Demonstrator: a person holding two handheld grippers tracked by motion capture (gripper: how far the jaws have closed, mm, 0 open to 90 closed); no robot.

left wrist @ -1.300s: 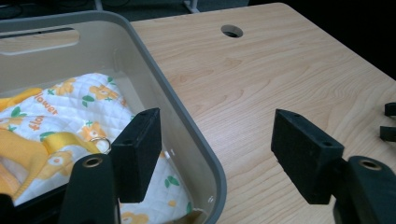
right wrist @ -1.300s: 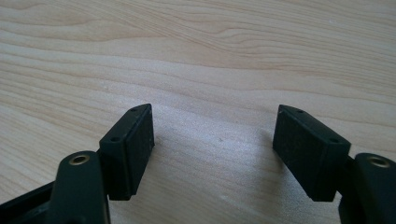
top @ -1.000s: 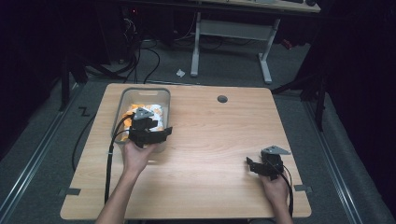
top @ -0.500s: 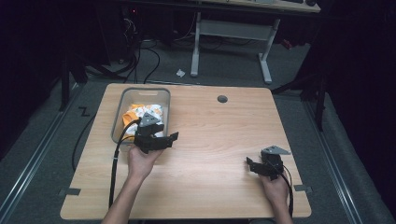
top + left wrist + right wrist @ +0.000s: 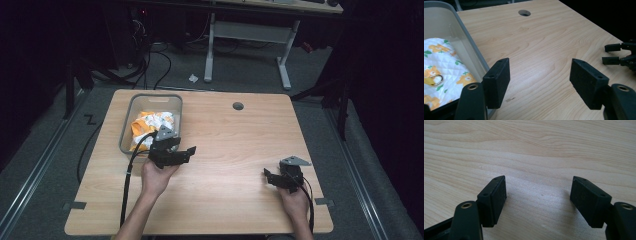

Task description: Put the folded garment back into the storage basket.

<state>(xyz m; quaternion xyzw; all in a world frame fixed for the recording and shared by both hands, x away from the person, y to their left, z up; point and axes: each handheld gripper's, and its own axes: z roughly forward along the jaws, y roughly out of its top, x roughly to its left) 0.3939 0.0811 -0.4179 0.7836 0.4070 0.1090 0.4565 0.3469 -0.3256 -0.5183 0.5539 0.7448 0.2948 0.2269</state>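
Quilted white-and-orange cloth [image 5: 150, 125] sits in grey plastic bin [image 5: 125, 131], upper left; we see left gripper [image 5: 186, 151] beside it, right gripper [image 5: 267, 176] lower right on wooden surface [image 5: 235, 145], both jaws apart.

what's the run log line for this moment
left gripper: open, empty, beside bin | right gripper: open, empty, on table | cloth: in bin

left gripper [image 5: 187, 151] fingers spread, right gripper [image 5: 267, 176] likewise
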